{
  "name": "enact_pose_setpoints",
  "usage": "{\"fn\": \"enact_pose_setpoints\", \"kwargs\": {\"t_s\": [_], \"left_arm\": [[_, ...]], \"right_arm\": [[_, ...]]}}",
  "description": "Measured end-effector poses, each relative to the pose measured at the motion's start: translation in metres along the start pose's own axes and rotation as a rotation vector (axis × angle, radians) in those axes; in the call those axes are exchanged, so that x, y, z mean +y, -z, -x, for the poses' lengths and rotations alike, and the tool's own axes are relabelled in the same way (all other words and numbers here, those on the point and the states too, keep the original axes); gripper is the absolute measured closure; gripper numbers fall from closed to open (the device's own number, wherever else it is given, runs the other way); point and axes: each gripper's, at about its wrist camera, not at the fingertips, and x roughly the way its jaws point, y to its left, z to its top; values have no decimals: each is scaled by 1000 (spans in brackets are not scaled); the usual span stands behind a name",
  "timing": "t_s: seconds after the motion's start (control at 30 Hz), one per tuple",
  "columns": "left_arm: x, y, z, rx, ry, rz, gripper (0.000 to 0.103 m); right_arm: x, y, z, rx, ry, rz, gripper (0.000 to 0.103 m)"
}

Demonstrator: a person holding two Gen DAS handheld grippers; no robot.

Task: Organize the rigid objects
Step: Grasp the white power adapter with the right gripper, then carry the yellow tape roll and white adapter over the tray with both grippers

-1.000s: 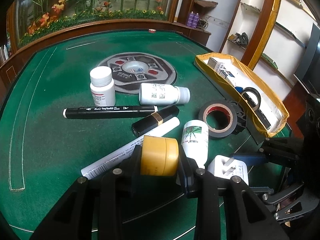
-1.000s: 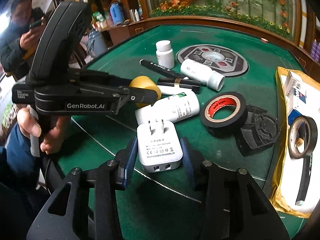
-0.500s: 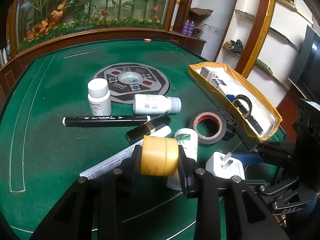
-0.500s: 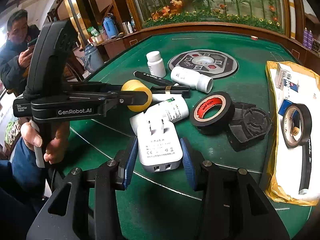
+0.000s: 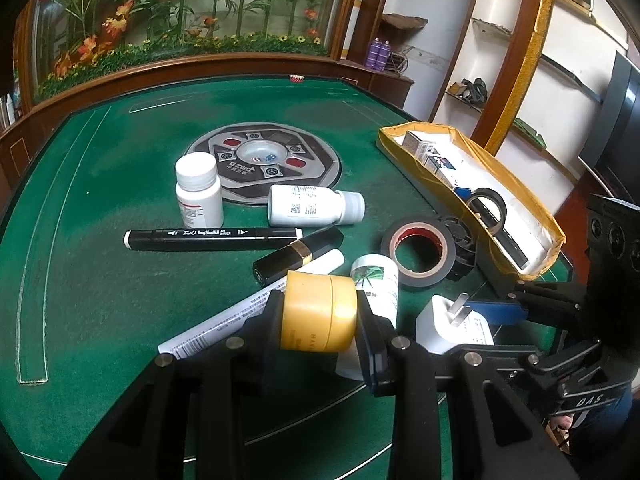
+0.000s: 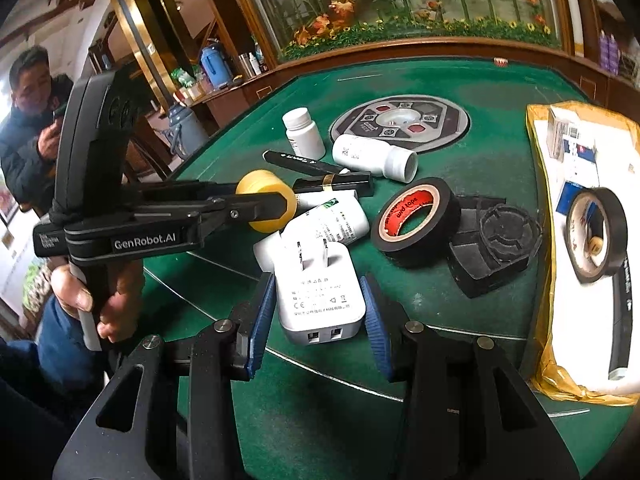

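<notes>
My left gripper (image 5: 320, 320) is shut on a yellow round jar (image 5: 318, 312) and holds it above the green table; the jar (image 6: 266, 200) also shows in the right wrist view, raised over the pile. My right gripper (image 6: 318, 308) is shut on a white plug charger (image 6: 320, 292), which also shows in the left wrist view (image 5: 452, 324). A yellow-edged box (image 5: 516, 216) (image 6: 540, 240) with small cartons and a tape roll (image 6: 596, 236) stands to the right.
On the table (image 5: 100, 280) lie a black tape roll (image 5: 418, 252), a black holder (image 6: 496, 248), two white pill bottles (image 5: 198, 188) (image 5: 316, 204), a black marker (image 5: 212, 238), a black-gold lipstick (image 5: 298, 254), a white tube (image 5: 376, 280) and a white pen (image 5: 248, 316). A person (image 6: 28, 132) stands at left.
Both grippers have lifted their objects higher above the table. The jar and the charger stay clamped; the loose objects have not moved.
</notes>
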Motion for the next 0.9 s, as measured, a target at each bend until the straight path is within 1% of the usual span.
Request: {"fn": "enact_pose_setpoints", "kwargs": {"t_s": [0.1,0.23,0.4,0.67,0.9], "left_arm": [[0,1,1,-5,-6,-4,69],[0,1,1,-4,-11,-5,69],[-3,1,1,-5,-15,-19,69],[-9,2,5,-19,-11,-43,69],[-13,2,8,-35,4,-47,69]], "right_arm": [[-6,-1,0,-6,-33,-28,60],[-6,-3,-3,2,-38,-31,60],[-8,-3,-4,1,-35,-42,60],[-11,-4,-11,35,-26,-58,60],[-8,-5,-7,12,4,-45,60]]}}
